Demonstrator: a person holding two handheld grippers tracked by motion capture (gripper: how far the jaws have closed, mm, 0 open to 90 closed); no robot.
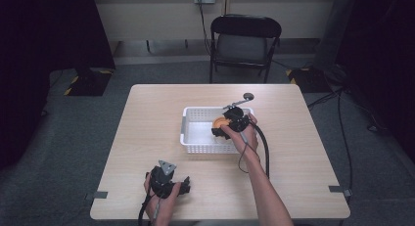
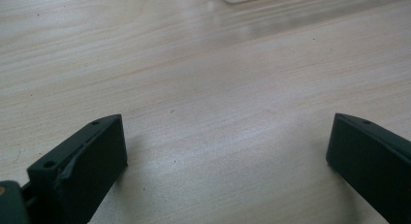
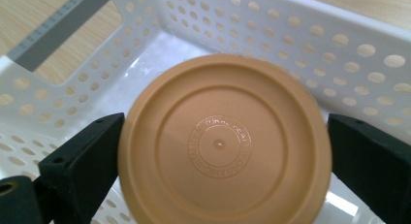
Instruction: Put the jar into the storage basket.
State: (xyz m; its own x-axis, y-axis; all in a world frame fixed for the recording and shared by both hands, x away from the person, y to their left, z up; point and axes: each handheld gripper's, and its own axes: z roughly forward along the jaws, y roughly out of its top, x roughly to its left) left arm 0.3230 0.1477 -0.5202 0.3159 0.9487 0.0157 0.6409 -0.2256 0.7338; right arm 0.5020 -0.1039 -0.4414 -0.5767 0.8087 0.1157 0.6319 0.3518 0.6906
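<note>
The right gripper [image 3: 223,151] clamps its fingers on a round tan plastic lid [image 3: 224,142] over the white perforated plastic basket [image 3: 310,35], apparently to set it inside; the left gripper [image 2: 225,151] rests spread-fingered on the wooden surface [image 2: 194,64].

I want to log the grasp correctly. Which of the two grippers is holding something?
The right gripper, over the white basket: its fingers clamp a round orange disc. The left gripper stands open above bare table.

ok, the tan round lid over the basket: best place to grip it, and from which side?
Grip the tan lid by its rim, jaws at opposite edges across the full width, as the right gripper does now. It is a flat disc with a shallow face, so the edge is the likely firmest hold. Come from above the white basket, whose perforated walls block side approaches.
</note>
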